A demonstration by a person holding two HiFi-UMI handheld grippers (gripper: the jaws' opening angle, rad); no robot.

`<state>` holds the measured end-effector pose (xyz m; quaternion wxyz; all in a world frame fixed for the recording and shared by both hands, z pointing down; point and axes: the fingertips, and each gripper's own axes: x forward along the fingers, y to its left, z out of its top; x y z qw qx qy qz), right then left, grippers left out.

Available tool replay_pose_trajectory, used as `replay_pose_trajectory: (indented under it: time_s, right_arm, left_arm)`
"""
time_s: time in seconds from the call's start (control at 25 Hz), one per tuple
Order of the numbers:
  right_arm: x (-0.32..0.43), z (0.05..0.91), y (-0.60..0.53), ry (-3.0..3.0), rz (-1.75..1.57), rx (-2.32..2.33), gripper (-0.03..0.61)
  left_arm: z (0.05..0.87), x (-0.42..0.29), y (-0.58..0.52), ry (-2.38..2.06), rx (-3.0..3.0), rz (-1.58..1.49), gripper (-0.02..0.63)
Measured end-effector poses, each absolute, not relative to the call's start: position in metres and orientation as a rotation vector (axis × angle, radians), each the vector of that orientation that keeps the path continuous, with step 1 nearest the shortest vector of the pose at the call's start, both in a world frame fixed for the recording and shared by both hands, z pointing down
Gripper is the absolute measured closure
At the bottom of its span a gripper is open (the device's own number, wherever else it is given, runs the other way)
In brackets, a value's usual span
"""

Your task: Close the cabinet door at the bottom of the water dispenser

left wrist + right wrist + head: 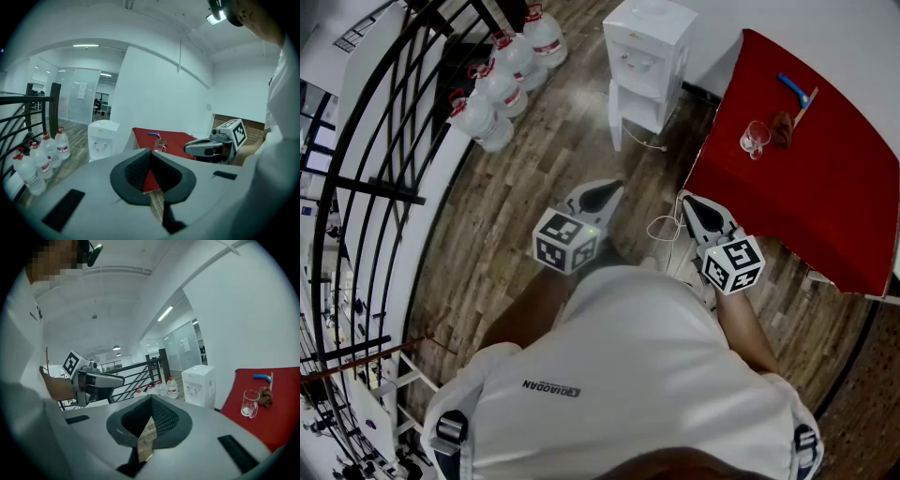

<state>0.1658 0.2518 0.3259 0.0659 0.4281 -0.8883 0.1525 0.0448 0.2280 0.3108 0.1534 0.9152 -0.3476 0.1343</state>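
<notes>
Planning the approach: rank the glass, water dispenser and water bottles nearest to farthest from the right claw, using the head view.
1. Glass, on the red table, just right of the right claw.
2. Water dispenser, straight ahead.
3. Water bottles, far ahead-left.

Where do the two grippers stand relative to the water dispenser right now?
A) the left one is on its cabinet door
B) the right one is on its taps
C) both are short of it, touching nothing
C: in the head view the left gripper and the right gripper are held well apart from the water dispenser, each with its jaws shut on nothing.
</notes>
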Motion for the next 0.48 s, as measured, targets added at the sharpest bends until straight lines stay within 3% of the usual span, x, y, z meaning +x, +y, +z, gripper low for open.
replay_pose_trajectory:
  time_s: [0.48]
  right_arm:
    - [0.1681,0.3269,0.2527,-2.698,0.520,1.295,0.557]
  left_arm:
    - [0.3071,0.0539,0.2280,-0.974,2.637,0.383,0.617]
